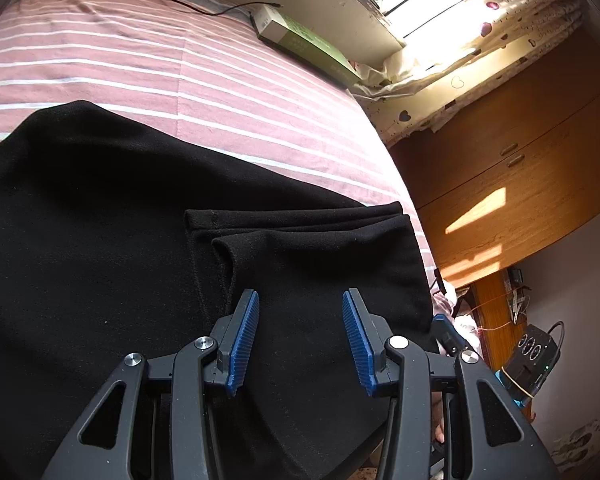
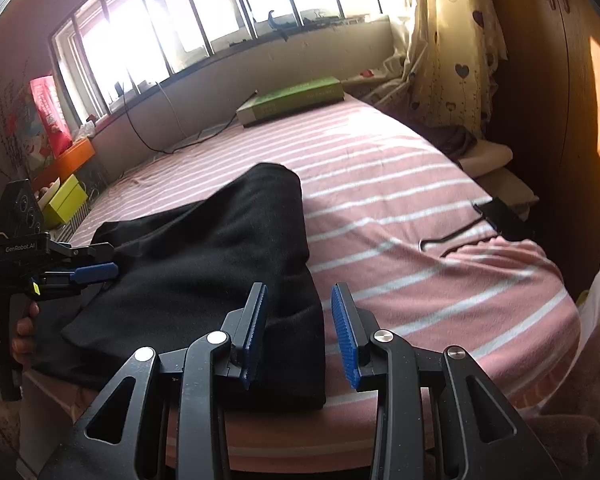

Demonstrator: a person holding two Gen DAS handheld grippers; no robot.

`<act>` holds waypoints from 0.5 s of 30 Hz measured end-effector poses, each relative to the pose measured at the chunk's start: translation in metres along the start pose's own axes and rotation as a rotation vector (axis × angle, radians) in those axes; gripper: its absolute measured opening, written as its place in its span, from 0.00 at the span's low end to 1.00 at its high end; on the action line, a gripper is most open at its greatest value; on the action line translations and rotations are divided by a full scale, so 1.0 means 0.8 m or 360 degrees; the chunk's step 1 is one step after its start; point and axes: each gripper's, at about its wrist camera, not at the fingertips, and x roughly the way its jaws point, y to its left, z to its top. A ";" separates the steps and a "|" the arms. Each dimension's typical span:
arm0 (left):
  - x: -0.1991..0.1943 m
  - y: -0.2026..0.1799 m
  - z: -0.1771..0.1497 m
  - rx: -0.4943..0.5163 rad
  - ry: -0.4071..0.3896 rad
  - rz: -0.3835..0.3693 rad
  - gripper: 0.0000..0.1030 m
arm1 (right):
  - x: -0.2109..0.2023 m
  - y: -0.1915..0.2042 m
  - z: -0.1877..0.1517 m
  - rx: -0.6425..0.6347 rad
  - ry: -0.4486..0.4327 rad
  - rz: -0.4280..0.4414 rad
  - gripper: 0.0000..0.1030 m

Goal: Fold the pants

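Black knit fabric pants point(image 2: 204, 256) lie on the pink bedsheet with white stripes point(image 2: 400, 184), near the front edge of the bed, already doubled into a thick flat bundle. In the left wrist view several stacked layers and a stitched hem edge show at the bundle's near right.

Left side: the left gripper point(image 1: 300, 320) hovers over the pants with its blue ribbed pads apart; nothing is pinched. In the right wrist view the same tool point(image 2: 96, 270) sits at the bundle's left edge, a hand visible on its handle.

Right side: the right gripper point(image 2: 299, 312) has its jaws parted, straddling the pants' right edge, with cloth between the pads but no visible pinch.

Handling, as judged: the garment is soft, limp and light, not fragile and not slippery; it will sag and unfold if lifted at one point. Best hold is at two corners of one short end, pinching all layers together.

Orientation: the long axis runs from the near bed edge diagonally away toward the window, the far end rounded. Which end is the waistband cannot be told.

A green flat cardboard box point(image 2: 292, 98) lies well apart by the sill.
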 end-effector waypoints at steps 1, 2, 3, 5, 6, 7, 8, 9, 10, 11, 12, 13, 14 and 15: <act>-0.003 0.001 0.001 -0.0006 -0.0010 0.0009 0.68 | -0.003 0.004 0.009 -0.0028 -0.0040 -0.0004 0.32; -0.006 0.003 0.002 -0.0016 -0.0024 0.0020 0.68 | -0.001 0.007 0.019 -0.0045 -0.0054 -0.0010 0.32; -0.009 0.004 0.003 -0.0025 -0.0039 0.0022 0.68 | 0.004 0.010 0.031 -0.0057 -0.0054 -0.0013 0.32; -0.015 0.008 0.005 -0.0034 -0.0054 0.0035 0.68 | 0.015 0.016 0.050 -0.0071 -0.0066 0.0030 0.32; -0.017 0.010 0.005 -0.0040 -0.0064 0.0059 0.68 | 0.024 0.022 0.058 -0.0098 -0.0056 0.0043 0.32; -0.017 0.012 0.006 -0.0040 -0.0070 0.0074 0.68 | 0.034 0.028 0.063 -0.0128 -0.0037 0.0066 0.32; -0.018 0.016 0.006 -0.0047 -0.0071 0.0080 0.68 | 0.044 0.032 0.067 -0.0144 -0.0017 0.0086 0.32; -0.019 0.019 0.006 -0.0062 -0.0073 0.0078 0.68 | 0.056 0.036 0.068 -0.0155 0.0026 0.0105 0.30; -0.019 0.023 0.006 -0.0073 -0.0073 0.0075 0.68 | 0.071 0.037 0.068 -0.0160 0.0108 0.0108 0.24; -0.019 0.025 0.005 -0.0082 -0.0069 0.0080 0.68 | 0.089 0.037 0.066 -0.0158 0.0207 0.0070 0.24; -0.018 0.027 0.005 -0.0088 -0.0066 0.0087 0.68 | 0.102 0.035 0.060 -0.0164 0.0272 0.0023 0.24; -0.019 0.029 0.005 -0.0090 -0.0063 0.0087 0.68 | 0.105 0.036 0.058 -0.0199 0.0264 0.0019 0.24; -0.020 0.030 0.005 -0.0092 -0.0060 0.0085 0.68 | 0.106 0.038 0.058 -0.0228 0.0273 0.0011 0.24; -0.021 0.032 0.006 -0.0097 -0.0063 0.0085 0.68 | 0.106 0.039 0.062 -0.0235 0.0302 0.0005 0.24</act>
